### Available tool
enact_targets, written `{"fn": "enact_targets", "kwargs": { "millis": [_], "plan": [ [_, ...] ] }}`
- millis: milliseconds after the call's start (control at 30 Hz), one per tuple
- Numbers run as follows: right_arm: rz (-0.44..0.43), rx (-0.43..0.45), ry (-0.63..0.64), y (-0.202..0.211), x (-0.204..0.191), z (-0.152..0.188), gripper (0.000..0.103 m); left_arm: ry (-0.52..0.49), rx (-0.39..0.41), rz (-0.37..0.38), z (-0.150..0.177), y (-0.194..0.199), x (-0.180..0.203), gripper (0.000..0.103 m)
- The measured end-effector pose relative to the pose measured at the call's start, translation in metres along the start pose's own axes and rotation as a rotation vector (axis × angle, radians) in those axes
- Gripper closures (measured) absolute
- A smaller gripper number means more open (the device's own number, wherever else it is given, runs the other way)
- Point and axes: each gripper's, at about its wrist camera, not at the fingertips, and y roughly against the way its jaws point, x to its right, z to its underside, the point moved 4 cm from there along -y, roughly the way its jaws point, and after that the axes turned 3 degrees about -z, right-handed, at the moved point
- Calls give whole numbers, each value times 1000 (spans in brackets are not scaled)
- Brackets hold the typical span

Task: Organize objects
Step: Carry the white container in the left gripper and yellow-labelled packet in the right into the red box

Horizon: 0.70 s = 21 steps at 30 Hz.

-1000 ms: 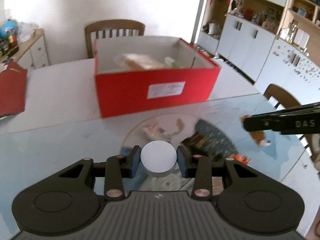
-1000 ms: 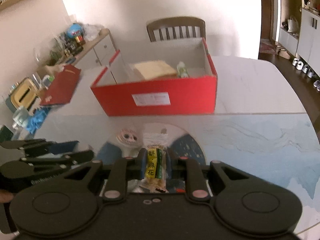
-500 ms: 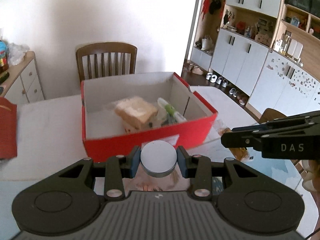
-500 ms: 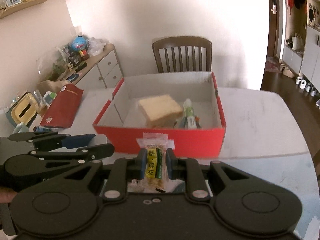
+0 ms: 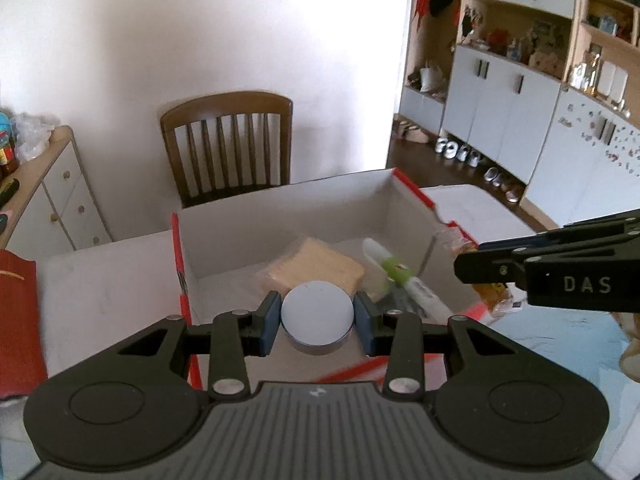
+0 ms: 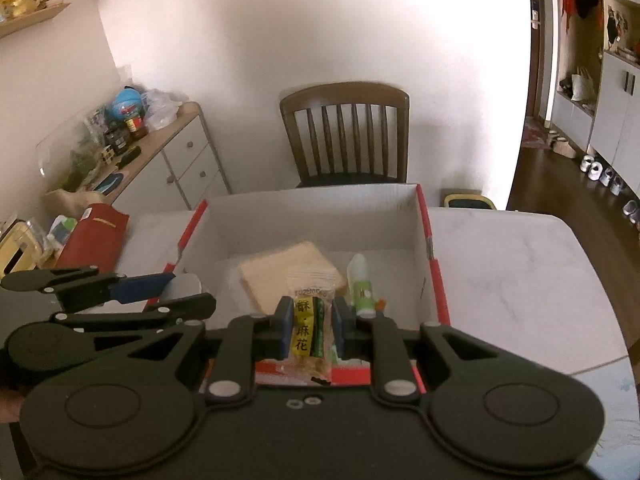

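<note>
Box (image 6: 432, 280) on table (image 6: 520, 264): sponge (image 6: 280, 272), tube (image 6: 360, 280) stowed; L claw (image 5: 318, 320) pinching tin (image 5: 318, 314), R claw (image 6: 311, 328) pinching snack pkt (image 6: 310, 320), both over box, unreleased.

The open red cardboard box with white inner walls (image 6: 424, 240) has no lid over it, so the way in from above is free. On its floor a tan wrapped slab of bread (image 6: 280, 276) fills the middle and a white-and-green tube (image 6: 360, 284) lies just beside it on the right; the floor strip along the far wall is bare. To the right of the box the white marble bench (image 6: 512, 264) is open. A brown wooden slat-back chair (image 6: 346, 132) stands behind the box.
</note>
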Motion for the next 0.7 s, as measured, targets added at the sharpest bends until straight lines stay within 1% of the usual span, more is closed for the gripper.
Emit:
{"fn": "enact_targets", "kwargs": {
  "millis": [133,367,700],
  "plan": [
    [21,-18,-14,-22,4,-3,84,-18,-39,-34,-4,-23,-8,65],
    [51,-67,-30,-51,10,0,84,-22,-112,-67,0,-56,-20,65],
    [80,-135,-11,-82,13,14,83,-1,-201,-43,14,-83,-21,65]
  ]
}}
